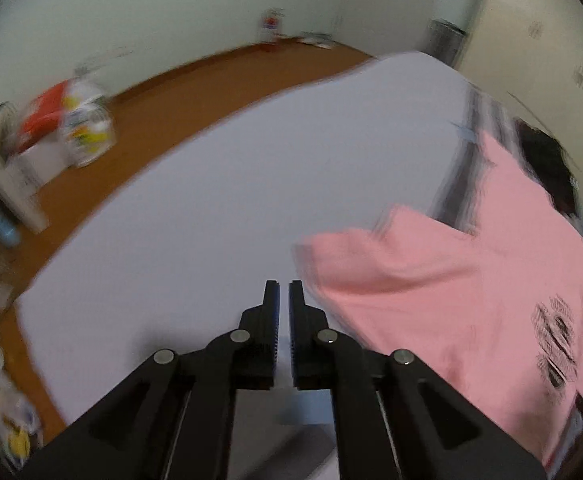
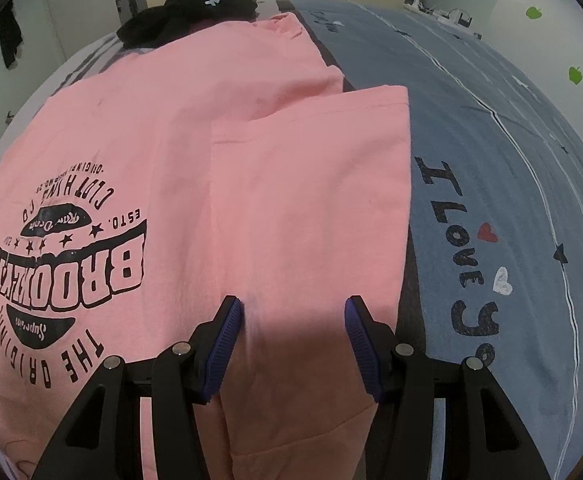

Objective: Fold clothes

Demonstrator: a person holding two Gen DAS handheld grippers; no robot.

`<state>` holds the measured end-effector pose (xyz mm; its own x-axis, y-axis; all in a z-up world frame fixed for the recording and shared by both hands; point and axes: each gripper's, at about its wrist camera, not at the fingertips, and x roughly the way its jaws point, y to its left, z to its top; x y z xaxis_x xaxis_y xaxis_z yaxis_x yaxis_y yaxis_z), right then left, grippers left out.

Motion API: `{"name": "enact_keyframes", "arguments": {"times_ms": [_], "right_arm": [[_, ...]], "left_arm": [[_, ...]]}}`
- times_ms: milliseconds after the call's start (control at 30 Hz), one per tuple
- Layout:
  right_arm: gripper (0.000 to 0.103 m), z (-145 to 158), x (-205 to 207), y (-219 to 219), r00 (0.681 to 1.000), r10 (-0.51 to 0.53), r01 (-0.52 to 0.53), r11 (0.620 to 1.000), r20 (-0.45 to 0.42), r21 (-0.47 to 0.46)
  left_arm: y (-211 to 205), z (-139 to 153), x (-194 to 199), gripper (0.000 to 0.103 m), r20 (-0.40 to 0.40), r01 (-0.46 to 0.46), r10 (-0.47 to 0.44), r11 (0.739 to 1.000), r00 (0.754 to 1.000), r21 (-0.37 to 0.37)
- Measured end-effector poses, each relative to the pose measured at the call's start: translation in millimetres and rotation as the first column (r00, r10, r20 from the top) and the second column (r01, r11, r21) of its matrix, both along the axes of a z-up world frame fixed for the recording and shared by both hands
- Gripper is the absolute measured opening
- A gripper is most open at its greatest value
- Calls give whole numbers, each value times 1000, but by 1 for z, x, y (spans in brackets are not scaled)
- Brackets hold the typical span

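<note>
Garment: the pink T-shirt is lying print-up on the bed, one side panel already lying folded over the body.
Right gripper: jaws are standing wide, straddling the folded panel just above the cloth; nothing is being held.
Left gripper: fingers are sitting nearly closed with a thin gap, empty, over the bare white sheet beside the shirt's sleeve.
Handling: the cloth is looking light, soft and limp; it is likely sagging and creasing when lifted.
Grasp point: hem corners or the fold edge are judged best.
Obscured: the hem nearest the camera is being hidden behind the gripper bodies; the left view is blurring; a dark garment beyond the collar is lying bunched, type unclear.
</note>
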<state>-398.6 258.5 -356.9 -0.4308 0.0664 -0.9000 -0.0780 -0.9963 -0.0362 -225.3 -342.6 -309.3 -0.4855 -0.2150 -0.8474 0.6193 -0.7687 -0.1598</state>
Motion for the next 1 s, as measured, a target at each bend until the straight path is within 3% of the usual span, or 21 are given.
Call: {"name": "enact_keyframes", "arguments": {"times_ms": [100, 167, 300, 367, 500, 667, 700, 733, 833, 933, 1000], "right_arm": [[50, 1, 2, -2, 1000, 0, 0, 1000, 6, 6], [50, 1, 5, -4, 1000, 4, -4, 1000, 10, 6], [50, 1, 8, -5, 1000, 10, -10, 1000, 14, 3], [50, 1, 12, -5, 1000, 8, -8, 1000, 10, 0], [50, 0, 13, -7, 1000, 0, 0, 1000, 4, 0], [50, 0, 12, -10, 1000, -14, 14, 1000, -2, 1], [50, 0, 12, -10, 1000, -16, 16, 1000, -1, 2], [50, 0, 11, -10, 1000, -17, 17, 1000, -1, 2], [50, -1, 10, -10, 1000, -10, 10, 1000, 1, 4], [50, -2, 10, -9, 1000, -3, 3, 1000, 1, 11], [50, -2, 10, -8, 1000, -7, 7, 1000, 1, 11]], "left_arm": [[15, -12, -26, 29, 5, 69, -70, 994, 998, 83], [11, -22, -38, 37, 31, 35, -39, 992, 999, 120], [-9, -26, -53, 42, 63, -52, 47, 996, 997, 79], [-11, -16, -68, 44, 44, -12, 11, 999, 999, 31], [-6, -6, -111, 61, -14, 148, -148, 989, 989, 28], [6, -39, -157, 61, 89, 268, -270, 963, 959, 31], [5, -48, -162, 57, 110, 278, -281, 960, 953, 37], [4, -56, -166, 40, 123, 288, -292, 956, 948, 55], [8, -67, -166, 12, 127, 323, -326, 946, 937, 41], [2, -67, -166, 2, 113, 339, -340, 940, 933, 35], [-7, -58, -171, 2, 103, 344, -342, 939, 934, -2]]}}
